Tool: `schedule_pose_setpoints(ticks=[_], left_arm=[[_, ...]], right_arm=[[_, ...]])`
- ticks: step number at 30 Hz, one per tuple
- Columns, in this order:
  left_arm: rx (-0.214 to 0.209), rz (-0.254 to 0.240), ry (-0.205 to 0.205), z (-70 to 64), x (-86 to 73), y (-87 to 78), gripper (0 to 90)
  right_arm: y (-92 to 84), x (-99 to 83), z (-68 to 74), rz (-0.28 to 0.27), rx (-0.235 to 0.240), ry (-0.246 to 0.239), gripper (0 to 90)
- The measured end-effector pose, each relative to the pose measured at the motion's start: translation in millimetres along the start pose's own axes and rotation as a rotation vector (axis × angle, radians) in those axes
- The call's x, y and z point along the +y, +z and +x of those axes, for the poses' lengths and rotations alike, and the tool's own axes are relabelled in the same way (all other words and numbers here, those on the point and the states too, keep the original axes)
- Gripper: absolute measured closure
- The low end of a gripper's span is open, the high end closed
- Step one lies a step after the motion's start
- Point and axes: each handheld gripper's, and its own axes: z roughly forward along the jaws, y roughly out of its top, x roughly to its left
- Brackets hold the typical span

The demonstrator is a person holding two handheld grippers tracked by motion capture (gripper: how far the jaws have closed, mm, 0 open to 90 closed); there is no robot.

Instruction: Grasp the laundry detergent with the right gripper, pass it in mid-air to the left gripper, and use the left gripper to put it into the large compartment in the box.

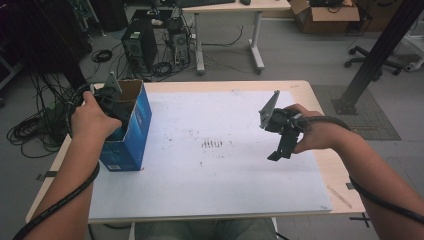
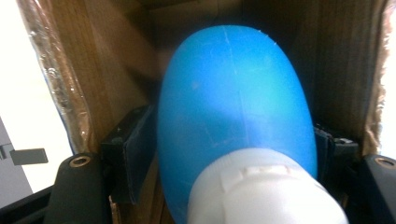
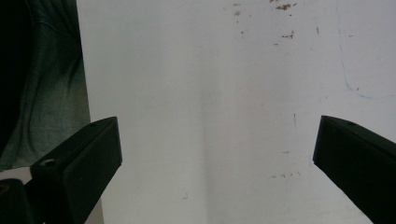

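A blue bottle (image 2: 233,102) with a white cap (image 2: 266,191) lies inside an open blue cardboard box (image 1: 134,131) at the table's left side; the box's brown inner walls (image 2: 112,65) surround it. My left gripper (image 2: 229,144) reaches down into the box, and its jaws stand close beside the bottle's two sides without clearly pressing on it. In the high view the left gripper (image 1: 112,102) has its tips hidden in the box. My right gripper (image 1: 278,154) hangs open over the white sheet at the table's right, and nothing is between its jaws (image 3: 217,154).
A white sheet (image 1: 210,165) with dark smudges covers most of the wooden table (image 1: 327,172). Beyond the far edge stand computer towers (image 1: 140,47) amid cables, another desk (image 1: 227,30) and a black post (image 1: 375,55). The person's lap shows at the left of the right gripper view.
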Motion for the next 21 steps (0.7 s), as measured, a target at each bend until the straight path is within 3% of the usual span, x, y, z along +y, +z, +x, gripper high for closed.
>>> schedule_pose_setpoints(ticks=[9,12,21], left_arm=[[0.008,-0.025,0.009,-1.2,-1.9,-11.9,27.2],[0.006,-0.045,0.015,-1.6,-2.8,-17.5,20.0],[0.021,-0.056,0.034,-5.5,-3.2,-29.2,21.0]], right_arm=[[-0.1,1.0,-0.5,0.000,0.001,0.002,1.1],[-0.3,1.7,-0.8,-0.002,0.000,-0.002,1.1],[-2.7,3.4,-0.6,-0.006,-0.004,-0.002,1.1]])
